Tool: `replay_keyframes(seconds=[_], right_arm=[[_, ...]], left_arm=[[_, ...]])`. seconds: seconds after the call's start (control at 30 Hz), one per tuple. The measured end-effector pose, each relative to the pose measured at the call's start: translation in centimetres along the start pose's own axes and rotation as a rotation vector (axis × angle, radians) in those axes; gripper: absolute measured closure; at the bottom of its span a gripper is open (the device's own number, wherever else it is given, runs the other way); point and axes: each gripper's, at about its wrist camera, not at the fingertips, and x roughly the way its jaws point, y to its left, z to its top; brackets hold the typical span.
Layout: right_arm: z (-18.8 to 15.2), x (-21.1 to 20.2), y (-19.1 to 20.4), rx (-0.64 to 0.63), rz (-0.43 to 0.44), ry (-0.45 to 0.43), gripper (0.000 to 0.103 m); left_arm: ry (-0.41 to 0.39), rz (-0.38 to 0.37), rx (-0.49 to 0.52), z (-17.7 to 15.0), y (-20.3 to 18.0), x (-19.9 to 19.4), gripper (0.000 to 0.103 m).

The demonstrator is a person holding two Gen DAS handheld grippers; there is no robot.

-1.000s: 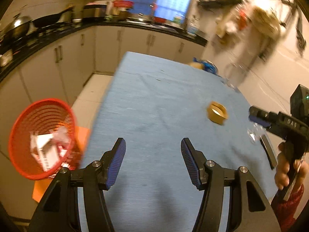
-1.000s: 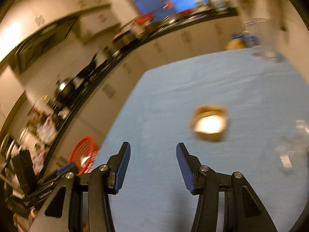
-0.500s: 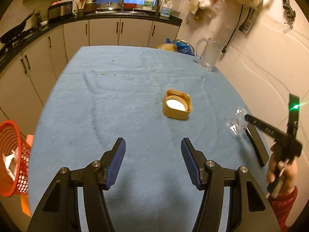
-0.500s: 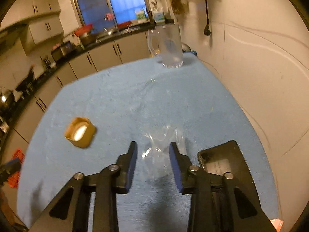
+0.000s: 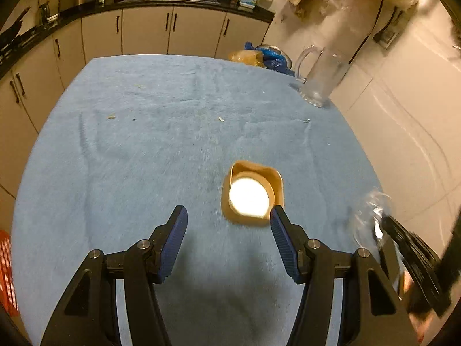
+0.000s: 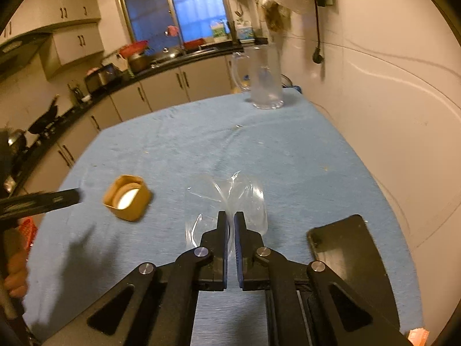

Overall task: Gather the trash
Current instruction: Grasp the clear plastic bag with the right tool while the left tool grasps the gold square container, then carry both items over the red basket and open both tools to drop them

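You are now in the pick-up step, with 2 pieces of trash on the blue tablecloth (image 5: pixel 144 150). Your right gripper (image 6: pixel 230 222) has its 2 fingers pressed almost together on the clear plastic wrapper (image 6: pixel 247 196), and a thin fold of the wrapper sits between them, so I judge it is clamped on the wrapper. Most of the wrapper is in front of the fingers and seems to lie on the cloth, so it looks not yet lifted. The black phone (image 6: pixel 343 248) lies just beside it on the right; it is not trash, so do not drag it. Your left gripper (image 5: pixel 227 225) has its fingers wide apart and holds nothing. The small yellow box (image 5: pixel 253 193) lies just in front of it, a little toward the right finger, which seems to touch its near corner, though I cannot tell for sure. The next move, I think, is to shift the left gripper a little to the right so the box comes between both fingers, and then close. After this, carry both things to the red basket (image 5: pixel 7 274), which shows only at the left edge, below the table. The wrapper is thin and slippery, so lift it slowly. The glass jug (image 6: pixel 263 83) stands at the far corner, well apart from the work.
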Motion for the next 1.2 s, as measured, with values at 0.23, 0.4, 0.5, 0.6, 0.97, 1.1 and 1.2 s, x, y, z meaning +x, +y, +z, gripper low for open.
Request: replay_keyframes(seconds=[0.23, 0.4, 0.5, 0.6, 0.97, 1.1, 1.2], right_arm=[[0.1, 0.3, -0.4, 0.033, 0.069, 0.006, 0.098], [0.1, 0.7, -0.4, 0.043, 0.099, 0.01, 0.098], [0.0, 0.7, -0.2, 0.043, 0.112, 0.009, 0.098], [0.0, 0.7, 0.1, 0.047, 0.132, 0.008, 0.098], [-0.5, -0.1, 2.8, 0.019, 0.168, 0.005, 0.098], [-0.4, -0.6, 4.2, 0.0, 0.188, 0.001, 0.098], [-0.5, -1.0, 5.3, -0.013, 0.207, 0.002, 0.098]], left_arm=[[0.09, 0.029, 0.04, 1.8, -0.8, 4.7, 0.072], [0.121, 0.05, 0.049, 1.7, -1.2, 6.2, 0.092], [0.115, 0.064, 0.048, 1.3, -1.3, 6.1, 0.096], [0.079, 0.073, 0.068, 0.3, -1.6, 4.6, 0.097], [-0.023, 0.104, 0.046, -3.8, 1.6, -2.6, 0.097], [-0.051, 0.099, 0.027, -5.0, 2.9, -4.9, 0.097], [-0.069, 0.096, 0.019, -5.7, 3.7, -6.3, 0.097]])
